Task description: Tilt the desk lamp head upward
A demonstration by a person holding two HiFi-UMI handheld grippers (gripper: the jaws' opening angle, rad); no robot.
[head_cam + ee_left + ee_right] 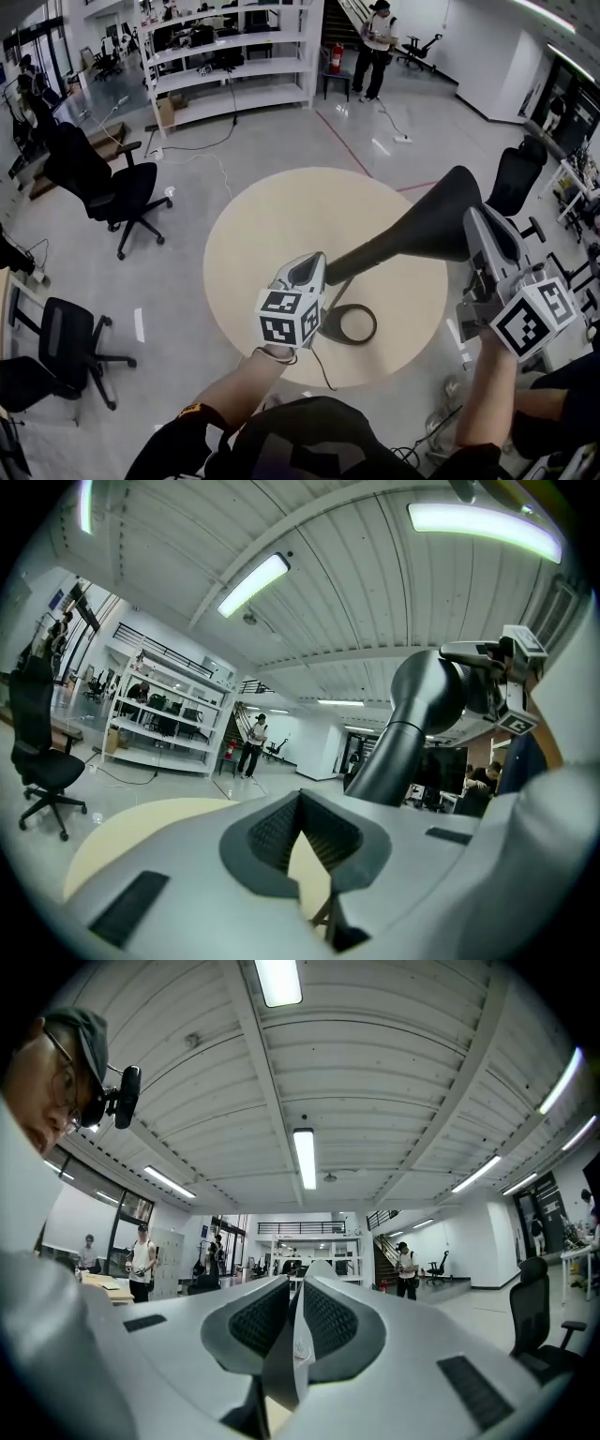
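A black desk lamp stands on the round beige table. Its ring base lies near the table's front, and its arm slants up to the right to the broad head. My right gripper sits against the right side of the head, and in the right gripper view its jaws are shut on a thin pale edge of the lamp head. My left gripper rests just left of the arm's lower end. In its own view the tips meet with nothing between them, and the arm rises to their right.
The lamp's cable runs off the table's front edge. Black office chairs stand left of the table and another chair at the right. White shelving and a standing person are far behind.
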